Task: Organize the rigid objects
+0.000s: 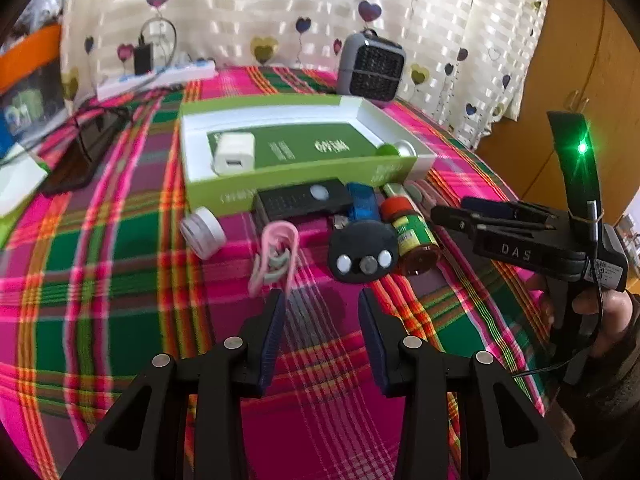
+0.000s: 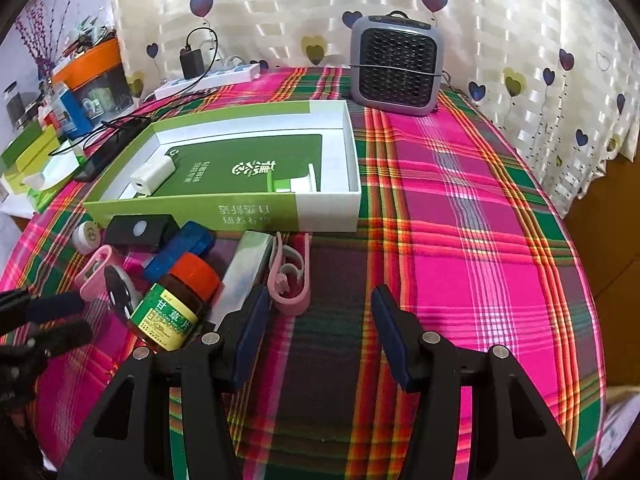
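Both jaws are held wide and empty: the left gripper and right gripper are poised above the plaid tablecloth. Just beyond, the medicine bottle is laid on its side, red cap pointed toward the green box farther back.

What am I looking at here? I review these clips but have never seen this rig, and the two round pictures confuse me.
No robot: a person holds a two-finger tool in each hand, each with a fisheye camera looking along its fingers. One picture is from the left gripper, the other from the right gripper; both are open and hold nothing. On the plaid tablecloth sits an open green and white box with a white charger inside. In front of it lie loose items: a red-capped medicine bottle, a blue case, a black box, a pink clip. A small grey heater stands behind.
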`<state>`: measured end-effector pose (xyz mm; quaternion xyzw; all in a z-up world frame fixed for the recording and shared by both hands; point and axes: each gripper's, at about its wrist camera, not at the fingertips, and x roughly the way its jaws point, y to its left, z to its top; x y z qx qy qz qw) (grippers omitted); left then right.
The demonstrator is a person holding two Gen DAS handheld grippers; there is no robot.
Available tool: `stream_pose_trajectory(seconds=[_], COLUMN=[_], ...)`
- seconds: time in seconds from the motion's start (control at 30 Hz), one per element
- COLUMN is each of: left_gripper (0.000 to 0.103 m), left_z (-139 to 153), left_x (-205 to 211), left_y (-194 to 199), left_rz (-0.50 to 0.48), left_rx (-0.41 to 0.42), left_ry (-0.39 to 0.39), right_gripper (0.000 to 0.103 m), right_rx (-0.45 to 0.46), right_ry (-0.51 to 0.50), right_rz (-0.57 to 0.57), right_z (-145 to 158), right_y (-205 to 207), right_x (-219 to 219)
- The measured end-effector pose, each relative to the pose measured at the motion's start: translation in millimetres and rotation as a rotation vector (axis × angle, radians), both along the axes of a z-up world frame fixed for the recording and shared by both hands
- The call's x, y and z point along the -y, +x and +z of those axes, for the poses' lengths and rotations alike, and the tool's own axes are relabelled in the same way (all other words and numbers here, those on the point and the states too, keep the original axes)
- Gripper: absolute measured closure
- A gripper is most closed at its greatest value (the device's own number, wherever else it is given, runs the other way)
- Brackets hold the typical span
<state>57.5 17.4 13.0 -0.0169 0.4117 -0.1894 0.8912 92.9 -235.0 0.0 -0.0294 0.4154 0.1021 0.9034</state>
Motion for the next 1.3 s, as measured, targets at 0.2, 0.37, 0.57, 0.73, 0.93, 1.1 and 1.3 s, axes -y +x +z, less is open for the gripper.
stream_pose_trajectory(seconds=[0.2, 0.37, 0.57, 0.73, 0.93, 1.1, 1.3], left_gripper=[0.066, 0.066, 0.066, 0.066, 0.066, 0.066, 0.066], left_z=[11.0, 6.7, 3.7, 2.0, -1.6, -5.6, -6.9], left_x=[-10.2, -6.6, -0.4, 3.5, 7.6, 5.3, 6.2], left_y=[4.5, 13.0, 21.5, 28.5, 33.6, 39.5, 42.7], left_rz=[0.067, 0.072, 0.063, 0.055, 0.049, 0.062, 0.060], left_rx=[0.051, 0.035, 0.021, 0.012, -0.003, -0.025, -0.028], left_ry=[0.048, 0.074, 0.100, 0.103, 0.107, 0.099, 0.101], right_gripper=[0.049, 0.049, 0.049, 0.049, 0.049, 0.049, 0.049], right_rx=[-0.003, -0.005, -0.016, -0.032, -0.031, -0.029, -0.029], right_ry=[0.002, -0.009, -0.013, 0.000, -0.009, -0.025, -0.027], right_rz=[0.013, 0.023, 0.019, 0.019, 0.025, 0.029, 0.029], right_z=[-0.2, -1.0, -1.6, -3.6, -2.8, -3.1, -3.3], right_y=[-0.3, 2.0, 7.1, 13.8, 18.5, 22.5, 25.3], right_x=[-3.3, -6.9, -6.9, -6.3, -6.7, -8.5, -8.7])
